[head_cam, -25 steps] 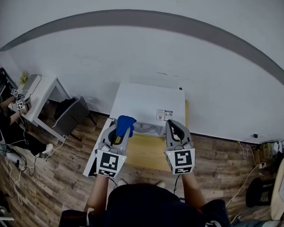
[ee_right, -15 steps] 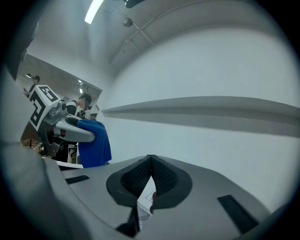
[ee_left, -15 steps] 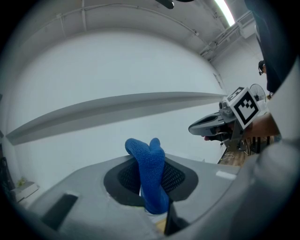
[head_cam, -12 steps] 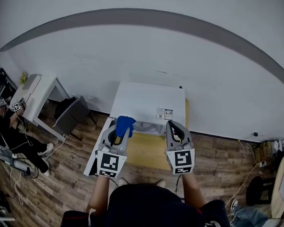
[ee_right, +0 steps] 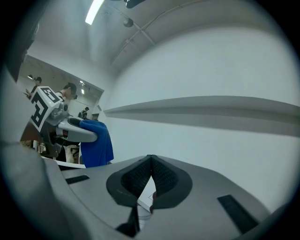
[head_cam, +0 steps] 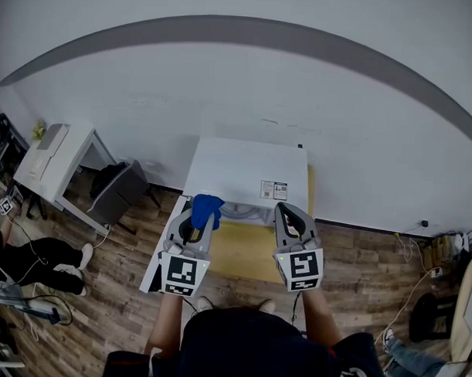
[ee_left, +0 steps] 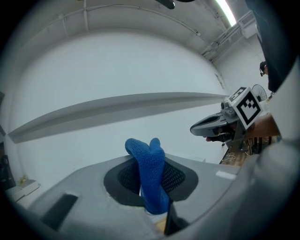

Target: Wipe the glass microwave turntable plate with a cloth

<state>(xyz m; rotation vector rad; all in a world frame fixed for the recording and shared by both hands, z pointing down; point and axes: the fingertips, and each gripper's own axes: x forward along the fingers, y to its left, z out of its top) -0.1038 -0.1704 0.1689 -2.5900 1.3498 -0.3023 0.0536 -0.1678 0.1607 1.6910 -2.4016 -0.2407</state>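
My left gripper [head_cam: 198, 218] is shut on a blue cloth [head_cam: 207, 205], which sticks up from between its jaws [ee_left: 151, 172]. It is held level in front of the white microwave [head_cam: 248, 170]. My right gripper [head_cam: 288, 215] is level beside it, shut with nothing between its pads [ee_right: 149, 174]. From the right gripper view the left gripper and the hanging cloth [ee_right: 97, 143] show at the left. A pale curved shape [head_cam: 241, 213] lies at the microwave's front between the two grippers; whether it is the glass plate I cannot tell.
The microwave stands on a yellow-topped table [head_cam: 248, 252] against a white wall. A white desk [head_cam: 58, 156] and a dark case [head_cam: 116, 189] are at the left. A person's legs [head_cam: 33, 256] and cables lie on the wooden floor at the far left.
Both grippers have stayed almost where they were, the cloth still held. The person at the far left has shifted down along the frame's edge.
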